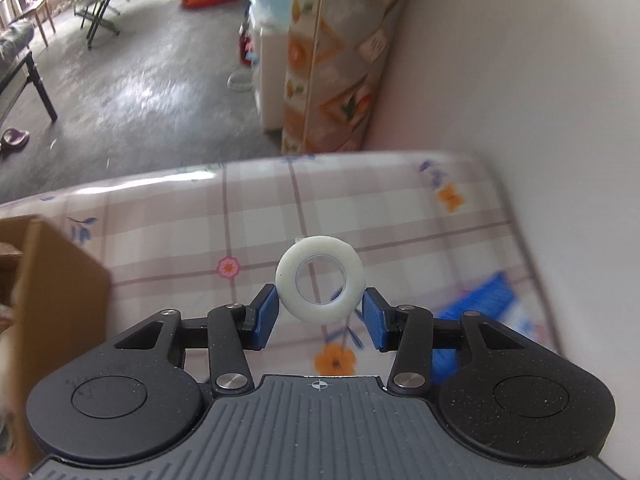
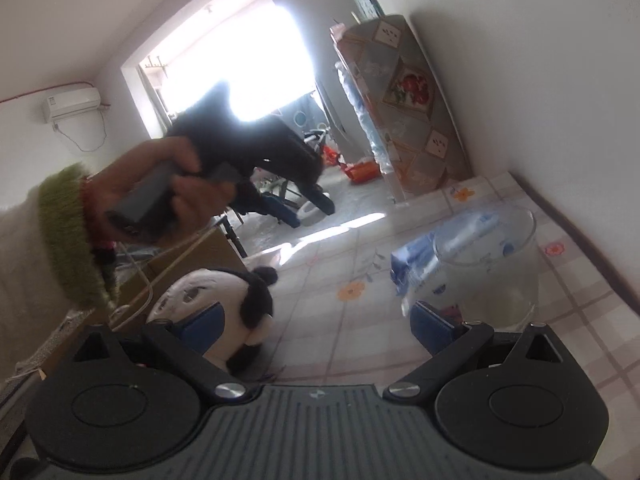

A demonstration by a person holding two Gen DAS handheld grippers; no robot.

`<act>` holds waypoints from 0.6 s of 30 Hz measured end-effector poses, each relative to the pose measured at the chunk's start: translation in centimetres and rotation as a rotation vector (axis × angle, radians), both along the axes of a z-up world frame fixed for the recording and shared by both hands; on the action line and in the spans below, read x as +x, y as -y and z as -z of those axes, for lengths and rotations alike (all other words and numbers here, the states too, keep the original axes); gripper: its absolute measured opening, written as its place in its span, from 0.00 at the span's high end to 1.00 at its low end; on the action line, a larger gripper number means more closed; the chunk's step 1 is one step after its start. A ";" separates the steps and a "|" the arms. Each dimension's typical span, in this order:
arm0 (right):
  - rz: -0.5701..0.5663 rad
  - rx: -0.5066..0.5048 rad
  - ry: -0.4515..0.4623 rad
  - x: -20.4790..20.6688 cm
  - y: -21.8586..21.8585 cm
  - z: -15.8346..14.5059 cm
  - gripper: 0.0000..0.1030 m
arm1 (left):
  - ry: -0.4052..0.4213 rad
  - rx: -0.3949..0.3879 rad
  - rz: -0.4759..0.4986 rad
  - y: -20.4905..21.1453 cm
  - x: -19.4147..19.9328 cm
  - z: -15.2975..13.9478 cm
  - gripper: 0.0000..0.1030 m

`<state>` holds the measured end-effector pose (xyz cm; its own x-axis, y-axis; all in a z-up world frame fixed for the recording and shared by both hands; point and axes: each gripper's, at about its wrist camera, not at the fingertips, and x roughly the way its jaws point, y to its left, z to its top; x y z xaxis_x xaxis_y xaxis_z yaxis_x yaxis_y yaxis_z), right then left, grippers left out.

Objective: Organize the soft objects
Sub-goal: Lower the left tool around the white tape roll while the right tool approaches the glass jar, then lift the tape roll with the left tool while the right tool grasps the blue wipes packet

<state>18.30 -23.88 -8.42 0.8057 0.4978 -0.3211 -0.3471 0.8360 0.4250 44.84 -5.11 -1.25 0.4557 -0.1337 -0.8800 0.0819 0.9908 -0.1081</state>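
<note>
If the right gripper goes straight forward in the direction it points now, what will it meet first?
Probably nothing soon: the right gripper points over the bare tablecloth, between the panda plush and the glass cup. Depth is unclear.

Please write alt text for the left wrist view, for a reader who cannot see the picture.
The left gripper holds a soft white ring between its blue pads, lifted above a table covered with a checked floral cloth. A brown cardboard box stands at the left edge, and a blurred blue package lies at the right, near a white wall.
</note>
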 end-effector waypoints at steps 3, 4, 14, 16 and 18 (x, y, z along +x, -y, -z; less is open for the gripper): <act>-0.020 -0.018 0.066 -0.5 0.2 -3.6 0.01 | 0.071 -0.051 0.010 -1.5 -3.6 -3.4 0.56; -0.018 -0.033 0.094 -0.4 0.3 -5.0 0.01 | 0.095 -0.071 0.014 -2.2 -4.9 -4.4 0.56; 0.100 -0.170 -0.285 15.6 2.6 -9.0 0.00 | 0.243 -0.212 -0.018 -9.1 -13.0 -8.2 0.56; 0.104 -0.154 -0.425 19.3 3.3 -7.3 0.00 | 0.254 -0.231 -0.019 -10.2 -14.1 -7.8 0.56; 0.116 -0.177 -0.538 22.3 3.5 -5.4 0.00 | 0.261 -0.258 -0.025 -11.4 -15.3 -7.3 0.56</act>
